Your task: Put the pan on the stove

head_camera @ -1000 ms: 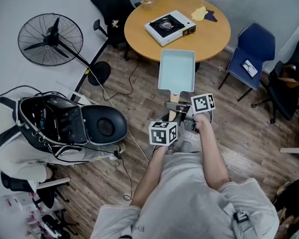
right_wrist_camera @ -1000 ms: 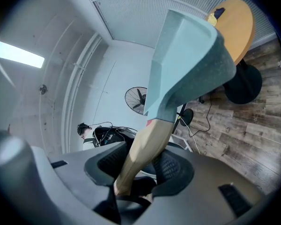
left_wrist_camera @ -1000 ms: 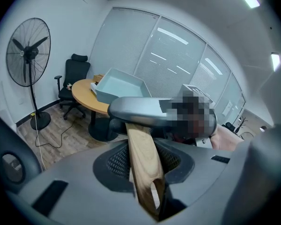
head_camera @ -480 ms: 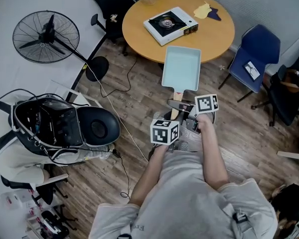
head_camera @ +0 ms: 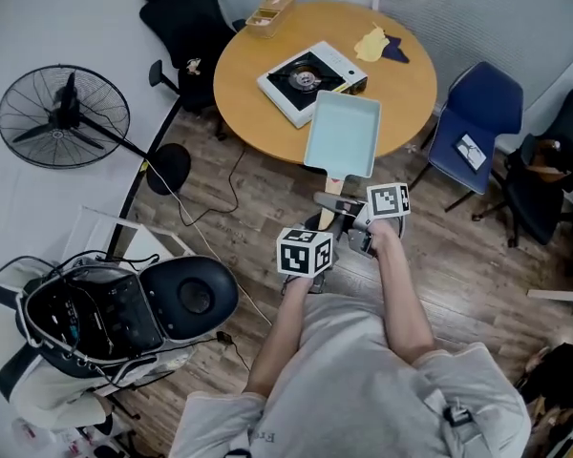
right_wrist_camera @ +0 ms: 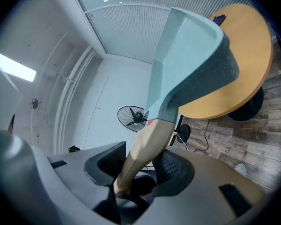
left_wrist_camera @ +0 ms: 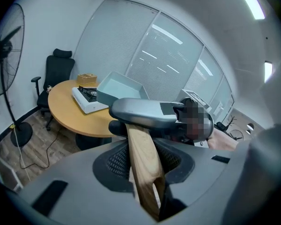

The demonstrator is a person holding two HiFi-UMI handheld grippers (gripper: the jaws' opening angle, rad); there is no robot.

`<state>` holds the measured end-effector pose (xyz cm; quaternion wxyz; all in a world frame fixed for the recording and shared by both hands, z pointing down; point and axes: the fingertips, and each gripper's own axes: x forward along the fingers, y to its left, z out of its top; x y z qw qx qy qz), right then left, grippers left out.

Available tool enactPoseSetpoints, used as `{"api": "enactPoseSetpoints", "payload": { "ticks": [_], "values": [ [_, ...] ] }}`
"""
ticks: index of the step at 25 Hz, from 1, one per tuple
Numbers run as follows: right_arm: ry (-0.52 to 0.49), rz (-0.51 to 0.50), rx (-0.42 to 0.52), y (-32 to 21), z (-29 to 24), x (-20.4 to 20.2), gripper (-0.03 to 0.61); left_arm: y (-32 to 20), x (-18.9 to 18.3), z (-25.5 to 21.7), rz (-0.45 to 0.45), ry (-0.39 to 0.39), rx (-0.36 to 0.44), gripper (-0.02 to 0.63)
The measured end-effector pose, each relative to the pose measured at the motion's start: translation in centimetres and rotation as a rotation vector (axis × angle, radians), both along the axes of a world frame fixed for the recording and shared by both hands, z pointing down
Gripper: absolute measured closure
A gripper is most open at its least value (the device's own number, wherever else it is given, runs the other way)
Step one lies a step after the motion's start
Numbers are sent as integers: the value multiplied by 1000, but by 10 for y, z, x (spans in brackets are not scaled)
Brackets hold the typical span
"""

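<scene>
A light-blue rectangular pan point(head_camera: 344, 134) with a wooden handle point(head_camera: 332, 188) is held level over the near edge of the round wooden table point(head_camera: 267, 113). It sits just this side of the white portable stove point(head_camera: 308, 80). Both grippers are shut on the handle, the left gripper point(head_camera: 325, 222) nearer me and the right gripper point(head_camera: 351, 214) beside it. The left gripper view shows the handle point(left_wrist_camera: 143, 158) between the jaws, with the pan point(left_wrist_camera: 119, 86) and stove point(left_wrist_camera: 86, 99) beyond. Seen from the right gripper view, the handle point(right_wrist_camera: 147, 144) runs up to the pan's underside point(right_wrist_camera: 192, 60).
A wooden box point(head_camera: 267, 12) and a yellow cloth point(head_camera: 371, 41) lie on the table's far side. A black office chair point(head_camera: 186, 22) and a standing fan point(head_camera: 62, 113) are to the left, a blue chair point(head_camera: 477, 113) to the right. A backpack on a stool point(head_camera: 105, 313) and floor cables point(head_camera: 234, 175) lie nearer.
The person has stepped toward the table. The pan, held in both grippers, has gone from over the floor to over the table's near edge beside the stove.
</scene>
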<state>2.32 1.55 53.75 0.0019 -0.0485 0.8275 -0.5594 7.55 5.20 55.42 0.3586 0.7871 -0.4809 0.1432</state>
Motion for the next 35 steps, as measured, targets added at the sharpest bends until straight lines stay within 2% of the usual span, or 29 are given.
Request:
{"api": "enactPoseSetpoints", "payload": {
  "ticks": [5,20,28,35],
  "values": [
    [60,39,-39,-39,-3,-23,396,-40,-26,-11,16,14,5,482],
    [77,90,-47,-136,2,-101,393,-134,-103,-7,99,35,-18,474],
    [85,107,-48,-162,13,-132,391,-160,-135,3,108,57,-22,474],
    [101,124,-91,-164,28,-131,391,-160,-135,14,132,90,-57,472]
  ]
}}
